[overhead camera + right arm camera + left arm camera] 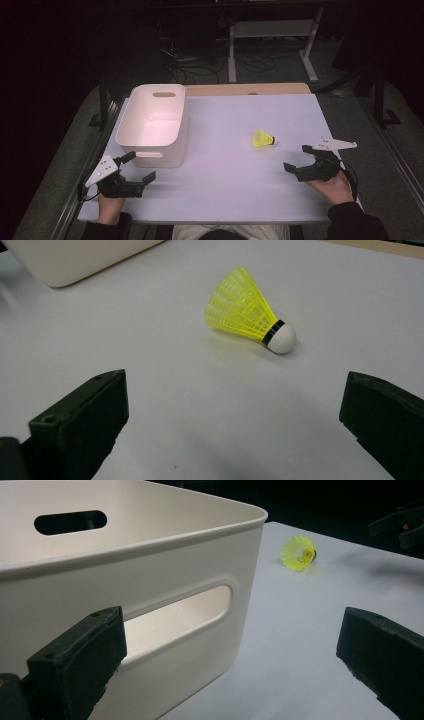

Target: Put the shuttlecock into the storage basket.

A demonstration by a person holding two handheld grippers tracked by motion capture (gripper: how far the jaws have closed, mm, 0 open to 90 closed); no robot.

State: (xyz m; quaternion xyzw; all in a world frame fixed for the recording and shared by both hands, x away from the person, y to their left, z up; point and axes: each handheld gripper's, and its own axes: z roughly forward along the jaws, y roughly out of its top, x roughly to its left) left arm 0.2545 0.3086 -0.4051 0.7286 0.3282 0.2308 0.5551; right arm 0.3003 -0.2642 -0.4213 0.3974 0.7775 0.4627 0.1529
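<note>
I find the yellow shuttlecock (263, 139) lying on its side right of centre in the high view, on the bare white surface (225, 175), well apart from the white bin (152, 125) in the left half of the frame. In the right gripper view it sits in the upper middle, its white cork nose (281, 337) pointing to the lower right and resting on the surface, the open skirt (239, 302) flaring to the upper left.

My right gripper (300, 162) rests at the lower right of the high view, near the shuttlecock but not touching it. Its jaws stand fully apart with nothing between them. My left gripper (140, 170) sits at the lower left, just beside the near wall of the bin, its jaws likewise wide and empty; in its own view one jaw stands close against the slotted handle (175, 615).

Handling assessment: I judge the shuttlecock very light, so it will skid or roll in an arc if a jaw nudges it before both sides make contact. The skirt looks like thin plastic mesh, springy and easily crushed; a hard squeeze there would deform it and it may pop out. The cork nose is small, rounded and firmer, but likely slippery for flat pads.

Recommended hold: across the narrow end of the skirt by the black band (273, 331), where the ribs converge and are stiffest, with gentle closing.
</note>
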